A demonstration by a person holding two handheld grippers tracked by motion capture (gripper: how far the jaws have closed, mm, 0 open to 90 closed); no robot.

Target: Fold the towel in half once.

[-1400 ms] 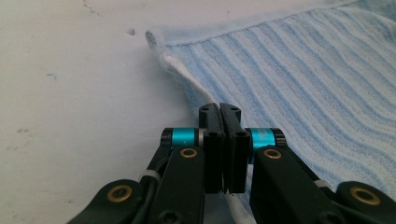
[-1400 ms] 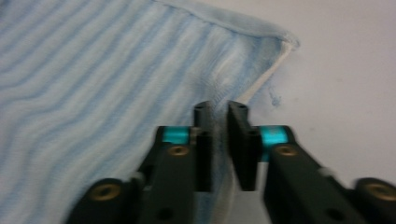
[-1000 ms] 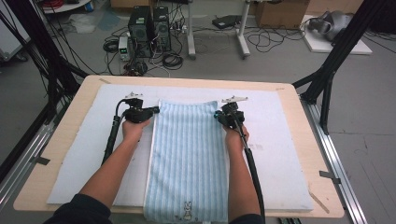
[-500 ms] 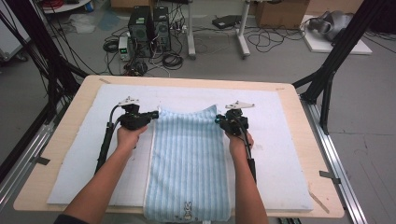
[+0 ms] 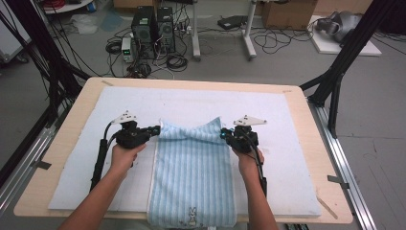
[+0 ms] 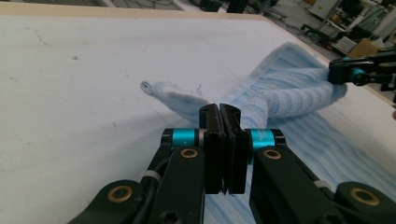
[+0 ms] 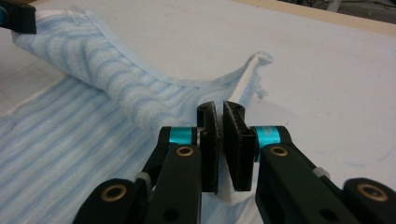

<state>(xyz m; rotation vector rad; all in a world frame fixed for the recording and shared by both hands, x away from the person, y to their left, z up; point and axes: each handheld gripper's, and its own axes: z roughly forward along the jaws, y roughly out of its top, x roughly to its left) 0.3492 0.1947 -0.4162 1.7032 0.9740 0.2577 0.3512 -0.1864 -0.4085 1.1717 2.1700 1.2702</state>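
High view: both forearms outstretched, left gripper [image 5: 155,129] and right gripper [image 5: 224,134] jaws clenched on towel [image 5: 191,177] corners.

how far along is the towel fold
Early on. Done: the left gripper and right gripper are each shut on a far corner of the blue striped towel, and that edge is raised off the white mat, sagging between them. In hand: carrying the far edge toward the near end. Left: laying it over the flat near part, by the rabbit motif, then letting go.
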